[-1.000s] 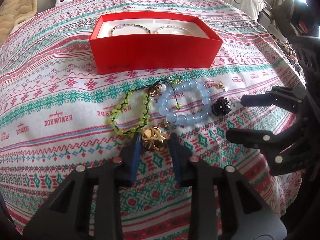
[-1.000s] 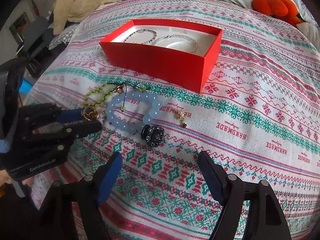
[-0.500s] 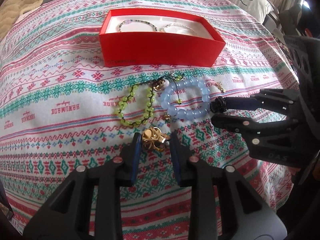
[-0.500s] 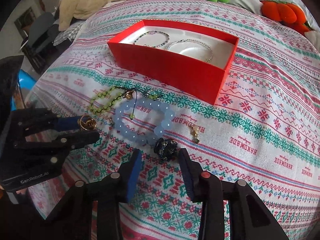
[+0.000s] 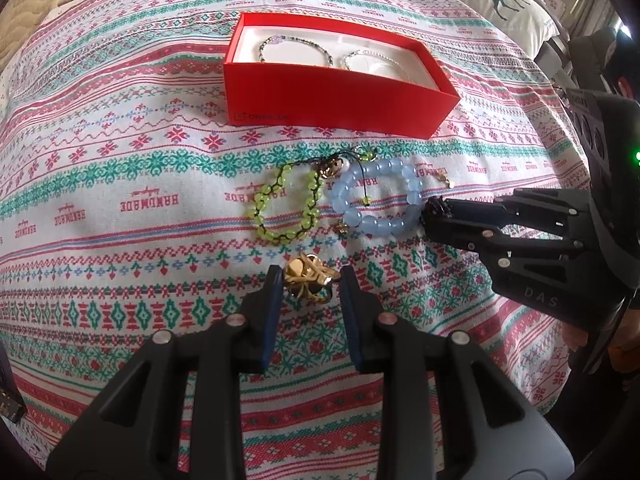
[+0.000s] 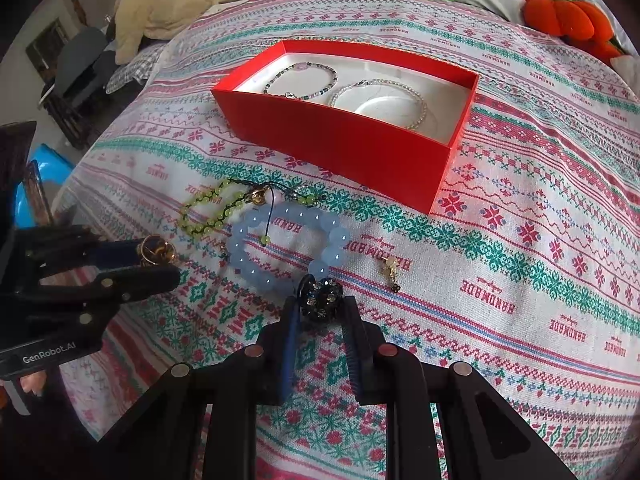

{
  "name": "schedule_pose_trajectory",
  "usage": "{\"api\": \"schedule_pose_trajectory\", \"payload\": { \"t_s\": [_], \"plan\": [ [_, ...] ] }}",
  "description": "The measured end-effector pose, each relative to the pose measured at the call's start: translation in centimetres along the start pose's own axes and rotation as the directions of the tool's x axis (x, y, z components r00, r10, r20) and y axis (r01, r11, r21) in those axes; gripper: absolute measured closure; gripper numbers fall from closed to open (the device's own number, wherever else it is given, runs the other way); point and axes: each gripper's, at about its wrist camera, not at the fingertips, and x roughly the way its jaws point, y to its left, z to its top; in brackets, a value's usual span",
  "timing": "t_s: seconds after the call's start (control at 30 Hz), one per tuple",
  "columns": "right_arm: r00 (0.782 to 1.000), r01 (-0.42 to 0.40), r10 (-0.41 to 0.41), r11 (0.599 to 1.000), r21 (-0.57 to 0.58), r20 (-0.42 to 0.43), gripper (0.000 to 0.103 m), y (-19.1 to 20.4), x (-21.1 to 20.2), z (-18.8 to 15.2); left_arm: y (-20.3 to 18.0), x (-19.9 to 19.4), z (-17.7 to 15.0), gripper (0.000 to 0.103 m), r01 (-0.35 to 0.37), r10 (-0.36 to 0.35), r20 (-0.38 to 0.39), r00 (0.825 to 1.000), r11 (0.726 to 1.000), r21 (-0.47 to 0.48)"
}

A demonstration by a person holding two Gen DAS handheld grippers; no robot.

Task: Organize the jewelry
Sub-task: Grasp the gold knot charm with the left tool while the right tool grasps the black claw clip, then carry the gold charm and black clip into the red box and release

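The left claw (image 5: pixel 307 280) pinched a gold brooch (image 5: pixel 306 276) just above the patterned cloth (image 5: pixel 120 160). The right claw (image 6: pixel 320 308) had just been closing and pinched a dark beaded ball (image 6: pixel 321 298) at the near edge of the blue bracelet (image 6: pixel 288 244). A green bracelet (image 6: pixel 208 212) lay touching the blue one on its left; a small gold charm (image 6: pixel 391 270) lay apart on the right. Farther back, the red box (image 6: pixel 340 136) held two thin bracelets (image 6: pixel 302 80) side by side.
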Motion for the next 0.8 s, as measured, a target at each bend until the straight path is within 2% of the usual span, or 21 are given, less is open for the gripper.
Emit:
{"api": "schedule_pose_trajectory", "payload": {
  "t_s": [0.23,0.43,0.8],
  "plan": [
    [1.0,-0.014,0.014,1.0,0.006,0.012,0.082,-0.2,-1.8,-0.5,0.1,-0.8,0.2,0.072,0.014,-0.014,0.01,1.0,1.0,-0.017],
    [0.998,-0.028,0.027,0.999,0.019,0.055,0.082,-0.3,-3.8,0.1,0.4,-2.8,1.3,0.072,0.024,-0.023,0.053,0.998,1.0,-0.02],
    [0.984,-0.023,0.007,0.996,0.088,0.177,0.082,-1.8,-7.3,3.9,0.0,-4.6,6.3,0.072,0.04,-0.034,0.125,0.992,0.998,-0.045]
  ]
}}
